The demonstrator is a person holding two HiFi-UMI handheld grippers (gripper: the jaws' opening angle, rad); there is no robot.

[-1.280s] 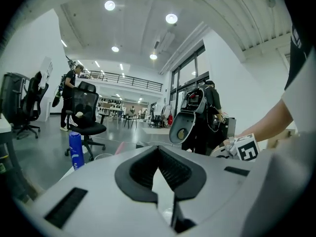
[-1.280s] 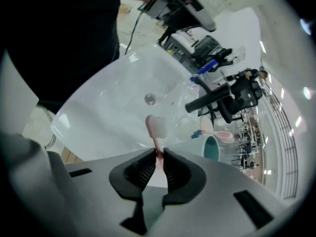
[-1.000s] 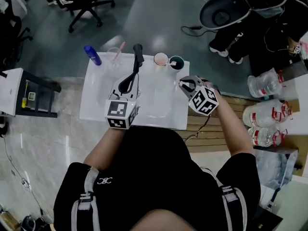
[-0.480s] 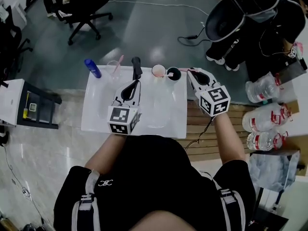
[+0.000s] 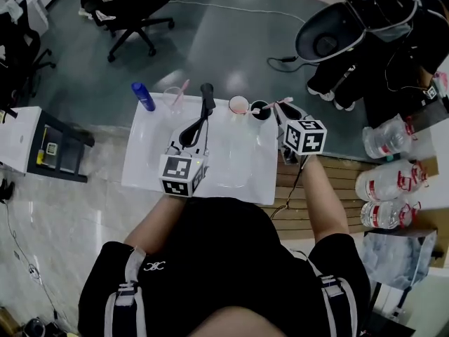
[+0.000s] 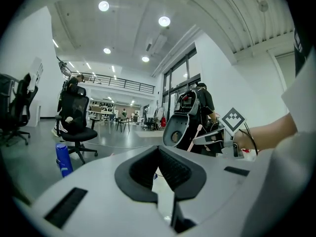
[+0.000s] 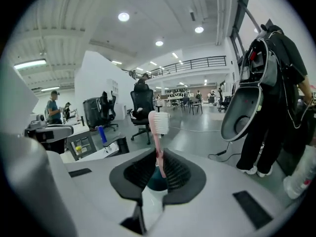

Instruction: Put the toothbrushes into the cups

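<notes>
One pink toothbrush (image 5: 272, 104) is being clamped by the right gripper (image 5: 280, 111), just over the dark cup (image 5: 261, 110) at the table's (image 5: 147, 153) far edge. Left gripper (image 5: 204, 115) is hovering closed and empty

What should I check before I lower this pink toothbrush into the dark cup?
1. Grip: right tool shut on the pink toothbrush: ok.
2. Target: dark cup stands upright on the table, mouth open: ok.
3. Toothbrush upright with its lower end over the cup's mouth: cannot tell, that end is hidden below the tool.
4. Clearance from the pink cup: cannot tell, it stands close beside the dark cup.
5. Left tool empty and apart from the dark cup: ok.
</notes>
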